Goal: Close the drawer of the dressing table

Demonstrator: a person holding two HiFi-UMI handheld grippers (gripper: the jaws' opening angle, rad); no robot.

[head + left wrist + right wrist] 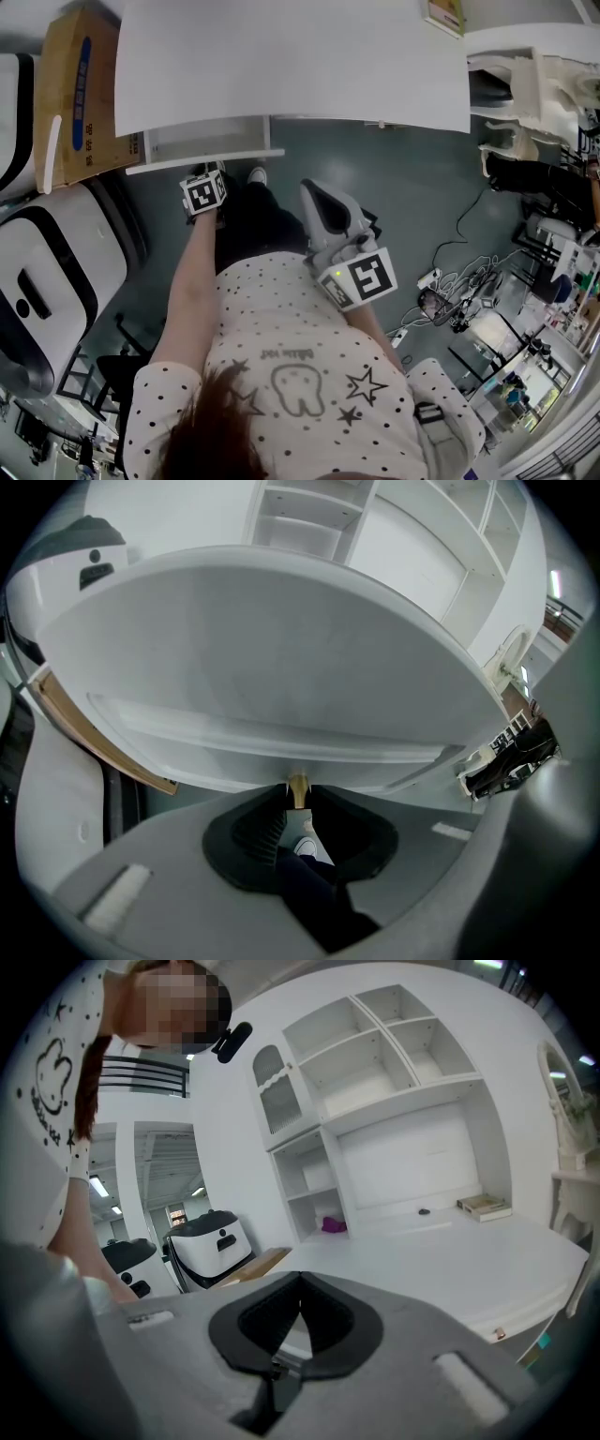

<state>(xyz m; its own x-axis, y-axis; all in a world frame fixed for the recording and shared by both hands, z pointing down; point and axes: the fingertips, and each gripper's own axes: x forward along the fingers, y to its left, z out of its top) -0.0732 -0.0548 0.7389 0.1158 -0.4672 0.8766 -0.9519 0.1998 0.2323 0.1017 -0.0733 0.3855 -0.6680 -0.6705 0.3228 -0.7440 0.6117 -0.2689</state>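
Drawer point(206, 160) stands open, jutting out from under the bench point(291, 66) near its left end. Your left tool point(297, 810) is pinched tight on the small gold knob point(298, 787) on the drawer's front, which I judge gives you a firm point for pushing it back under the bench. Your right tool point(300, 1288), jaws pressed together on nothing, hangs off the bench's front edge, likely parked clear; count one drawer, one knob, two tools.
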